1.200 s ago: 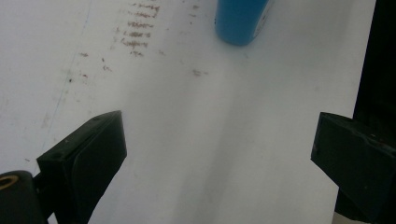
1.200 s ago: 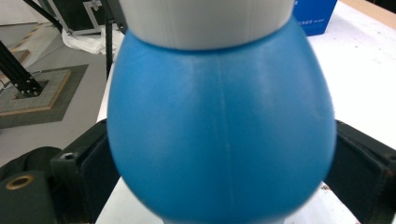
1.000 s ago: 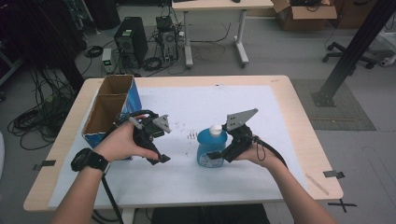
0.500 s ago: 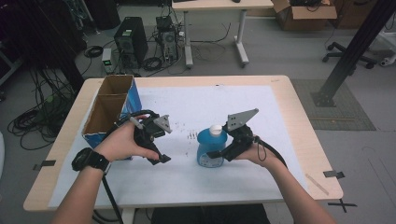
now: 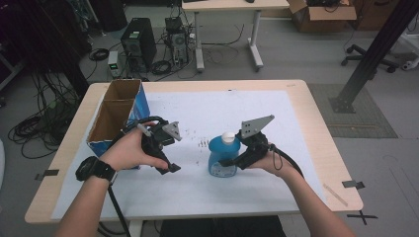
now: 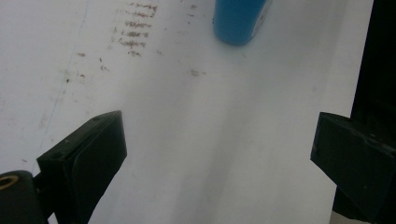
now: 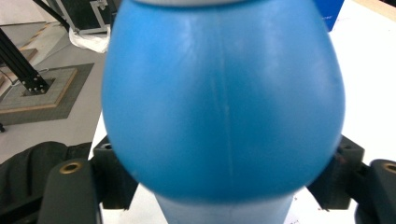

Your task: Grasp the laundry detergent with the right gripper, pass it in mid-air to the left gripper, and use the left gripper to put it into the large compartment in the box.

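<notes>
Blue bottle upright on table, clamped in right gripper; left gripper spread wide, empty; likely still unmoved.

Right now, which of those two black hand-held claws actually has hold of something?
The right gripper: its jaws are shut on the round blue plastic bottle with a white cap. The left gripper hangs open over bare white paper.

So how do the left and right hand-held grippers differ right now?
The left hand-held gripper has its jaws spread wide with nothing between them, over bare white paper; the right hand-held gripper has its jaws on either side of the blue bottle, which stands upright. Both are black, each held in one hand above the table.
</notes>
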`<state>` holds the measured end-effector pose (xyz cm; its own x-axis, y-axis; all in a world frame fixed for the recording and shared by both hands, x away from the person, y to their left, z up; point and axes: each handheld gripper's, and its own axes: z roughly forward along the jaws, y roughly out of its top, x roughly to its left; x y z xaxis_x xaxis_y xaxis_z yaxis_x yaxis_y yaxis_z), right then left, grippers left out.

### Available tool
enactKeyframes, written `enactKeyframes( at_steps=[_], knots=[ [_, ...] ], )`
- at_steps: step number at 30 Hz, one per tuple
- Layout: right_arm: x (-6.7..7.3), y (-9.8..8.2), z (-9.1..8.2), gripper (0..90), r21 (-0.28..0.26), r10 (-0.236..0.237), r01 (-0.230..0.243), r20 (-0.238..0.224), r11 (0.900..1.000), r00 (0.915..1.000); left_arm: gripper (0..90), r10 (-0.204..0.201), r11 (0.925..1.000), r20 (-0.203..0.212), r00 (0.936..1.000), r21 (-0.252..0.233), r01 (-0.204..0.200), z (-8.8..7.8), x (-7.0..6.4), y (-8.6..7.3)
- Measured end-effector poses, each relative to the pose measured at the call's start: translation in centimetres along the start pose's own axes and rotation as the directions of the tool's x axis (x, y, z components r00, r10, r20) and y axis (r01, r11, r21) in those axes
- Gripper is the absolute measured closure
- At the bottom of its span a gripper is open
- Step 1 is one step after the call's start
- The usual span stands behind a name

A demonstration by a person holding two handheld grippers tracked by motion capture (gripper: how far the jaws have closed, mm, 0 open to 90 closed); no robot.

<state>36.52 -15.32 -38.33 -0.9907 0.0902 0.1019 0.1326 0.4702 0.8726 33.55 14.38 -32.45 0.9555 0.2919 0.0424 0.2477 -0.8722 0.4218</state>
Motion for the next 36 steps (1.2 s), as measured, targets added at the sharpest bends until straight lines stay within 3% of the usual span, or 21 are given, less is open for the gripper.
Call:
enactKeyframes(
  at_steps=[11,27,32,36],
  knots=[
    [0.1,-0.2,0.2,37.9,0.0,-0.02,0.02,-0.004,1.0,0.9998,4.0,0.0,1.0,0.0,1.0,-0.001,0.0,0.0,0.0,0.0],
    [0.4,-0.1,-0.1,41.3,0.007,-0.055,0.055,0.036,0.998,0.9978,4.0,0.0,1.0,-0.005,1.0,-0.006,0.0,-0.8,-0.2,0.3],
    [0.4,0.2,-0.1,41.6,0.027,-0.059,0.058,0.029,0.998,0.9978,4.0,-0.019,0.9998,0.0,0.9998,-0.002,0.019,-1.3,-0.1,0.5],
    [0.4,0.7,-0.4,41.7,0.032,-0.062,0.061,0.026,0.998,0.9978,4.0,-0.01,1.0,-0.003,0.9999,-0.002,0.01,-1.9,-0.1,0.8]
  ],
)
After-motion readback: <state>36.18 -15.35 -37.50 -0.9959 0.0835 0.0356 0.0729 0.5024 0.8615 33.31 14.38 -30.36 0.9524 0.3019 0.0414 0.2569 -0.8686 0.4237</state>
